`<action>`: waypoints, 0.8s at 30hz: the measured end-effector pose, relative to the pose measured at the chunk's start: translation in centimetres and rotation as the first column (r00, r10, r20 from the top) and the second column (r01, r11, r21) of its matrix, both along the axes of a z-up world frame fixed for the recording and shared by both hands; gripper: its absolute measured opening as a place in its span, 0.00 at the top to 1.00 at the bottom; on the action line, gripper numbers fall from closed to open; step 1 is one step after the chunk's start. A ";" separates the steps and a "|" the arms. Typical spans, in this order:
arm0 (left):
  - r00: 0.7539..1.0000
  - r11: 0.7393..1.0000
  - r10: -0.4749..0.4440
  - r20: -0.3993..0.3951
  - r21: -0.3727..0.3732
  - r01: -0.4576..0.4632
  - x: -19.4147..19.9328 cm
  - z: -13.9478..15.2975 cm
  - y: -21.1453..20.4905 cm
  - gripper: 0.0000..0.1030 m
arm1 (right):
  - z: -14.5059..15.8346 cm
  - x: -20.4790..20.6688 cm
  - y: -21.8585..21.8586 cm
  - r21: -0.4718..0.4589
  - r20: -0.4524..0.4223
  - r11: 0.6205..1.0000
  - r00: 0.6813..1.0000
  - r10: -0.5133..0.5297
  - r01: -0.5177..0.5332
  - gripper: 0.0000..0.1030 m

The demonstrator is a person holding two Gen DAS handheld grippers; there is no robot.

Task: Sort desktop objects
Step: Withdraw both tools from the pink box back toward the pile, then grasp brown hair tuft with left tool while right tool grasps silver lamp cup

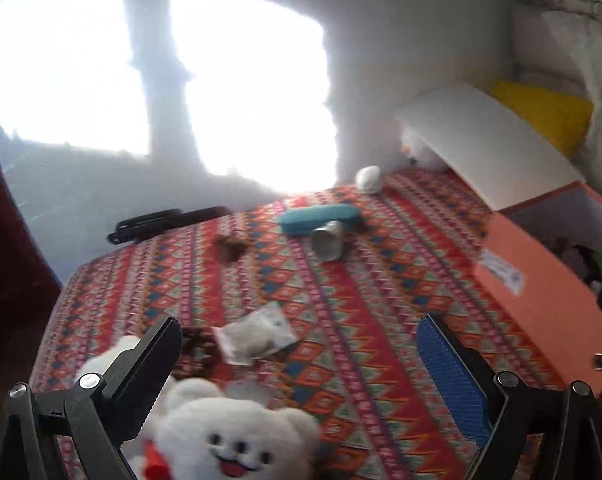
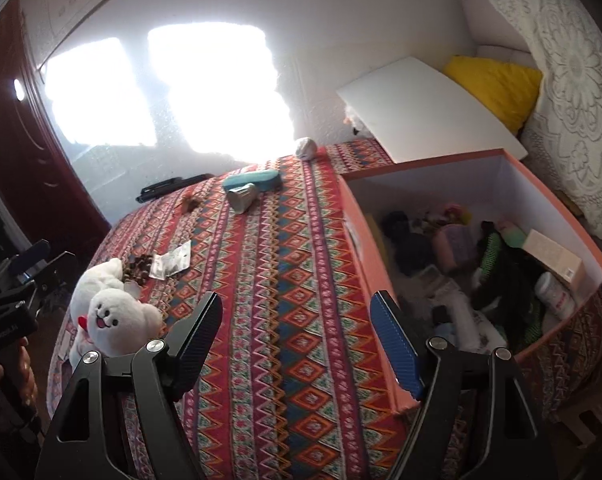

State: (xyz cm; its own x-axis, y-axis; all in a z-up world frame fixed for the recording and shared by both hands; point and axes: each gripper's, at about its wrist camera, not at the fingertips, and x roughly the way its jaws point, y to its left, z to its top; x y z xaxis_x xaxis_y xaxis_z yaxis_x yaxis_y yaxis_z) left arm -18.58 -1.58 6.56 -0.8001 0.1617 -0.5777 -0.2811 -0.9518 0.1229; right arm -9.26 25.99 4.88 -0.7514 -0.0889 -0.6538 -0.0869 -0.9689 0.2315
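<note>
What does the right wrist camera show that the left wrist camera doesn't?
Only the right wrist view looks down into the orange box, showing its jumbled contents, such as a white bottle and a cream carton; it also catches the left tool from outside. Only the left wrist view shows its own tool's fingers spread wide over the plush toy. Both share the patterned tablecloth, teal case, metal cup, clear packet and box lid.

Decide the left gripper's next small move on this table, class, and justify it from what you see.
Probably lower the left gripper onto the white plush toy: its jaws are open and empty, the toy lies just below them, and the orange box already holds sorted items.
</note>
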 end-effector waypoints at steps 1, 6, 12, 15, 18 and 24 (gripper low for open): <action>1.000 1.000 0.026 0.007 -0.012 -0.026 -1.6 -0.1 -1.7 0.05 | -0.3 -1.5 -0.8 0.005 0.003 1.000 1.000 0.011 -0.011 0.23; 0.992 0.993 0.113 0.058 -0.050 -0.110 -8.8 -1.4 -7.1 0.05 | -2.7 -10.8 -4.8 -0.003 0.022 0.999 0.999 0.037 -0.037 0.23; 0.990 0.987 0.094 0.107 -0.139 -0.079 -16.5 -4.9 -9.0 0.05 | -9.3 -23.9 -9.7 0.138 0.083 0.989 0.996 0.035 -0.046 0.36; 0.987 0.980 0.096 0.130 -0.187 -0.071 -20.2 -7.2 -9.4 0.05 | -12.9 -30.2 -10.6 0.177 0.120 0.984 0.993 0.006 -0.027 0.36; 0.977 0.978 0.104 0.186 -0.199 -0.066 -24.2 -9.3 -9.7 0.05 | -15.8 -35.7 -10.4 0.172 0.138 0.985 0.990 -0.037 0.013 0.36; 0.963 0.992 0.013 0.269 -0.122 0.021 -31.9 -12.7 -6.4 0.05 | -19.1 -41.5 -6.9 -0.045 0.103 0.997 0.993 -0.065 0.070 0.95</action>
State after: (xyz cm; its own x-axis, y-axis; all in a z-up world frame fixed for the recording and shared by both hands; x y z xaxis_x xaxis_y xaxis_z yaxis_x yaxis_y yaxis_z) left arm -50.49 -7.93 -6.09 -0.6119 0.0786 -0.7871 -0.3235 -0.9329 0.1583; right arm -50.75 19.05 -14.25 -0.6867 -0.0740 -0.7231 -0.1767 -0.9480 0.2648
